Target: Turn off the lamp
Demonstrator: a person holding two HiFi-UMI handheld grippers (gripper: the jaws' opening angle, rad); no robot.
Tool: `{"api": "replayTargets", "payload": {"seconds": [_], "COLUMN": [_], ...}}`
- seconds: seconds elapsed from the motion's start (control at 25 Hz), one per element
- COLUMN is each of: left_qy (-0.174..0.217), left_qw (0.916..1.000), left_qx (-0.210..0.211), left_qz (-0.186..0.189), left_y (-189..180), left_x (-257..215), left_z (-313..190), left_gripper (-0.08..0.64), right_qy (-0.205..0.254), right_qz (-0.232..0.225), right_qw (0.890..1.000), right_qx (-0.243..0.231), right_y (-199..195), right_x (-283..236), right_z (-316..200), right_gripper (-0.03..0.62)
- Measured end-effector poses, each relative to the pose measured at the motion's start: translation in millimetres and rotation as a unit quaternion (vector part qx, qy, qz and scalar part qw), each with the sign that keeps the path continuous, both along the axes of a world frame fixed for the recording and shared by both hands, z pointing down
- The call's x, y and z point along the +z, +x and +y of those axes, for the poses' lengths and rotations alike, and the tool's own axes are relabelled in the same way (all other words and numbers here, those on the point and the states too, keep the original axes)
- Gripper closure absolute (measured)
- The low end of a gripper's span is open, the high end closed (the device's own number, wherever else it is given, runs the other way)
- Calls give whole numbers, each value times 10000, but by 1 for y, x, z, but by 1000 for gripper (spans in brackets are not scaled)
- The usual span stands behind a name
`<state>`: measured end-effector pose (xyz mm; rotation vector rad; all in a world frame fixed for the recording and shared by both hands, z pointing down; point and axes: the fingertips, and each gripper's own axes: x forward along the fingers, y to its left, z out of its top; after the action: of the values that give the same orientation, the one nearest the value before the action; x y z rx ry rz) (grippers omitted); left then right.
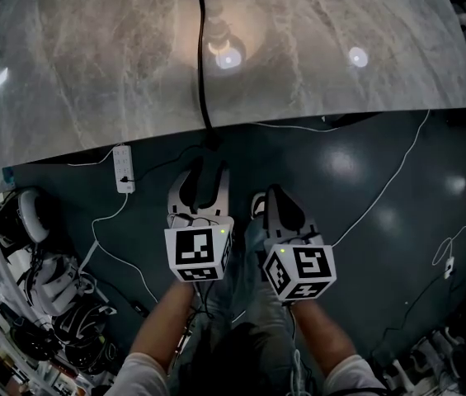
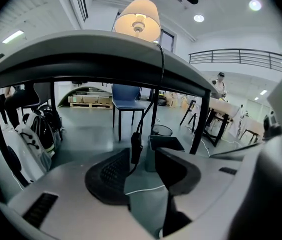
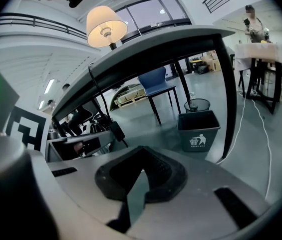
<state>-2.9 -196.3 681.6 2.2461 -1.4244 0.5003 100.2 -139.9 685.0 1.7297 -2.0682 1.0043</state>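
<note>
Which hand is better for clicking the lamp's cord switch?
Left. The left gripper is open with the cord switch hanging right at its jaws; the right gripper is shut, with the switch off to its side.

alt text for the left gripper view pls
The left hand-held gripper has its jaws apart, and the black switch on the cord hangs in view between them, not gripped. Above, the lamp is lit on a grey table, with a blue chair beyond.
</note>
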Motion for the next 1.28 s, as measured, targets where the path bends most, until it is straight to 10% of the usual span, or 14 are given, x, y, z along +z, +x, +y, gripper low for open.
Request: {"api": "replayTargets", "payload": {"seconds": [1.28], "left_qy": [-80], "left_qw": [9996], "left_qx": [23], "left_qz": [-276], "left_y": [1], "left_x": [18], "left_z": [-39], "left_gripper": [411], "right_qy": [-246], "right_qz": [-81], "right_qw": [9997], "right_qx": [-9], "right_y": [2], "right_x": [18], "right_z": [-4], "right_gripper": [594]}}
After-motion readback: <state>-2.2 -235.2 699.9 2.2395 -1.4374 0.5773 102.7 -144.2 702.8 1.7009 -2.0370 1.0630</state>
